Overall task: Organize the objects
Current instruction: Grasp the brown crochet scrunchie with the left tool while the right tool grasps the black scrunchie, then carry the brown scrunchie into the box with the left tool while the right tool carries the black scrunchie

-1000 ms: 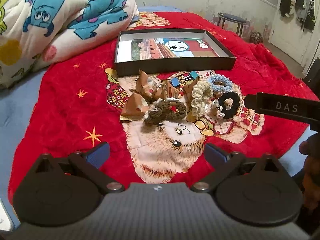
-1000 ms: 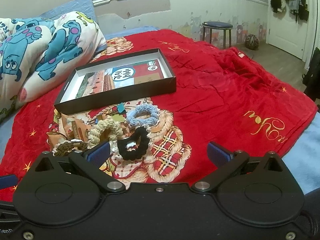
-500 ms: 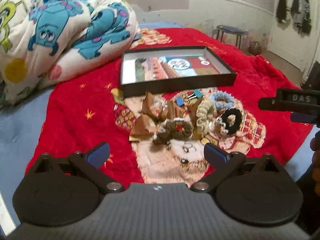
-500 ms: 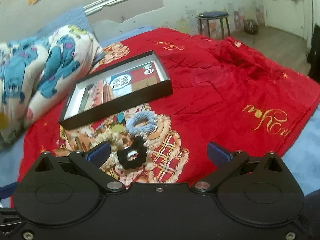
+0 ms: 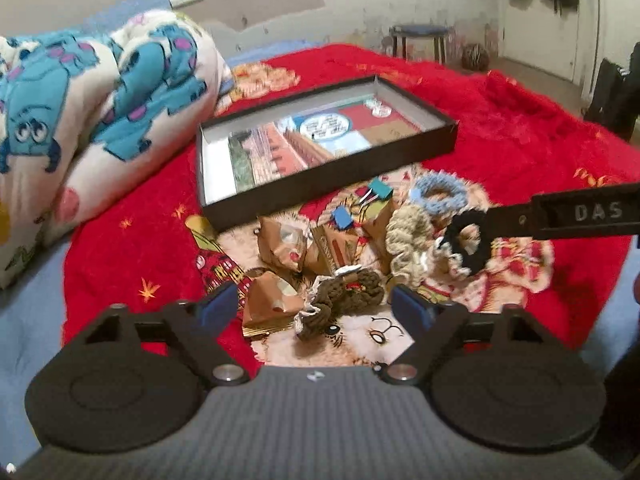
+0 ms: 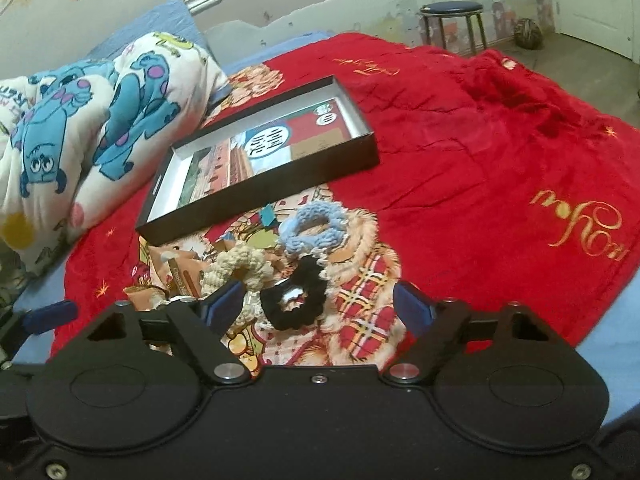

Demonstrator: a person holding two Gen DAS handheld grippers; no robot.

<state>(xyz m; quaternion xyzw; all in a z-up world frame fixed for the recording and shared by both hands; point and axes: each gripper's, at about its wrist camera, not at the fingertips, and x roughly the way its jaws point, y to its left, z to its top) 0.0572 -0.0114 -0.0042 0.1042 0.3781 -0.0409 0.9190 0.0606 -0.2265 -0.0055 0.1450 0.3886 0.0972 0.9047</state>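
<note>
Both hand-held grippers spread wide, empty: left hand-held gripper (image 5: 312, 308) over brown scrunchie (image 5: 344, 292), right hand-held gripper (image 6: 318, 300) over black scrunchie (image 6: 296, 300). Box (image 6: 256, 196) sits just behind the pile on the bed. Risk: crowded pile, fingers may snag the neighbouring beige scrunchie (image 6: 240, 266).

A plush, fleecy red blanket (image 6: 460, 152) is seen. The scrunchies are of chunky crocheted yarn: black (image 6: 296, 300), blue (image 6: 314, 226), beige (image 6: 240, 266). Matt black card forms the tray (image 6: 256, 200), its floor glossy printed paper. Creased brown paper packets (image 5: 280, 240) are shown.
</note>
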